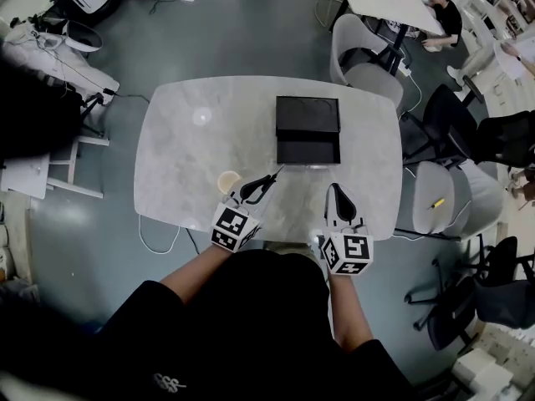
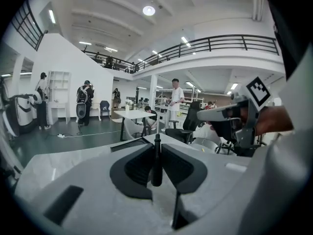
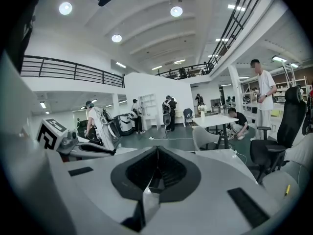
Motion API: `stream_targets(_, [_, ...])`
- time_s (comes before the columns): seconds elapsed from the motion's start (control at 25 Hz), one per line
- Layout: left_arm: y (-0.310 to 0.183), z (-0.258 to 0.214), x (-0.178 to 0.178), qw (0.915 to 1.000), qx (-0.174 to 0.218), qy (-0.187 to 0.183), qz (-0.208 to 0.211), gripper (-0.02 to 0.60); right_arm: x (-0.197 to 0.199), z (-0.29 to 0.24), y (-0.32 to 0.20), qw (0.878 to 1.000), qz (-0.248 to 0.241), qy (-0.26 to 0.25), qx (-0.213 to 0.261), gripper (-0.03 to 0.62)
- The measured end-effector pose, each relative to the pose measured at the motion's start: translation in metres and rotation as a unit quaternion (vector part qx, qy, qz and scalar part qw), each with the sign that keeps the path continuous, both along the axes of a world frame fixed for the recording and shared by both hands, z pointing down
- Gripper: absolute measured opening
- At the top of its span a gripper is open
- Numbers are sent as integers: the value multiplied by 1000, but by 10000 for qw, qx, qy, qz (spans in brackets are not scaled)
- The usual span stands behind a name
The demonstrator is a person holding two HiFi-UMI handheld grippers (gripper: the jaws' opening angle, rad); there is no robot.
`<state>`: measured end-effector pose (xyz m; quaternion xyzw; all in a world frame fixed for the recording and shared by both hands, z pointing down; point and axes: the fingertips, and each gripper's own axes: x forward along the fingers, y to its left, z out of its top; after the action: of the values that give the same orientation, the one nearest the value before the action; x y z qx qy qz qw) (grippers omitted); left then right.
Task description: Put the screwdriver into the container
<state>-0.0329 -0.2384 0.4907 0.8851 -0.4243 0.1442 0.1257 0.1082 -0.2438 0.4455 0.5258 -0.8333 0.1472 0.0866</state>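
So the left gripper (image 1: 255, 189) is clamped on the screwdriver (image 1: 269, 178), over the near edge of the table (image 1: 184, 157). The thin shaft pokes out toward the container (image 1: 308, 115), and its tip is near the box's front corner but not inside yet. In the left gripper view the pads (image 2: 142, 163) pinch only the dark handle (image 2: 156, 160), which sits right in the middle. The right gripper (image 1: 341, 200) has its jaws together on nothing and hovers off to the side.

Stuff I'd worry about:

- The grip is on a narrow round handle with the shaft sticking way out front. Any bump on the tip and it probably swivels or slides in the pads.
- The tip is lined up with the box's near wall. Come in too low and it likely jabs the wall instead of clearing it.
- Nothing is bracing the box. A poke could shove it across that smooth top.
- There's a round tan thing (image 1: 228, 180) just beside the left gripper, easy to clip on a swing.
- Let go too high and it may bounce out.
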Motion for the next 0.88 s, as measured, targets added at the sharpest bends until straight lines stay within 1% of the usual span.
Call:
stream_targets(0.2, [-46, 37, 21, 9989, -381, -269, -9, 64, 12, 15, -25, 9995, -179, -10, -243, 12])
stream_targets(0.28, [-62, 55, 25, 9977, -485, -481, 14, 65, 14, 24, -31, 9991, -251, 1, -347, 12])
stream_targets(0.4, [-80, 86, 31, 9941, -642, -862, 171, 66, 14, 36, -39, 9982, -328, 2, -495, 12])
stream_targets(0.52, [-99, 113, 40, 9901, -794, -1121, 306, 66, 19, 48, -48, 9973, -357, -12, -645, 12])
stream_targets(0.64, [-116, 149, 48, 9841, -959, -1419, 481, 66, 27, 60, -53, 9964, -311, -25, -790, 12])
stream_targets(0.76, [-126, 178, 52, 9746, -1119, -1780, 770, 66, 30, 67, -53, 9955, -300, -11, -900, 12])
stream_targets(0.88, [-136, 202, 56, 9654, -1265, -2072, 952, 66, 35, 75, -56, 9945, -287, -13, -1006, 12])
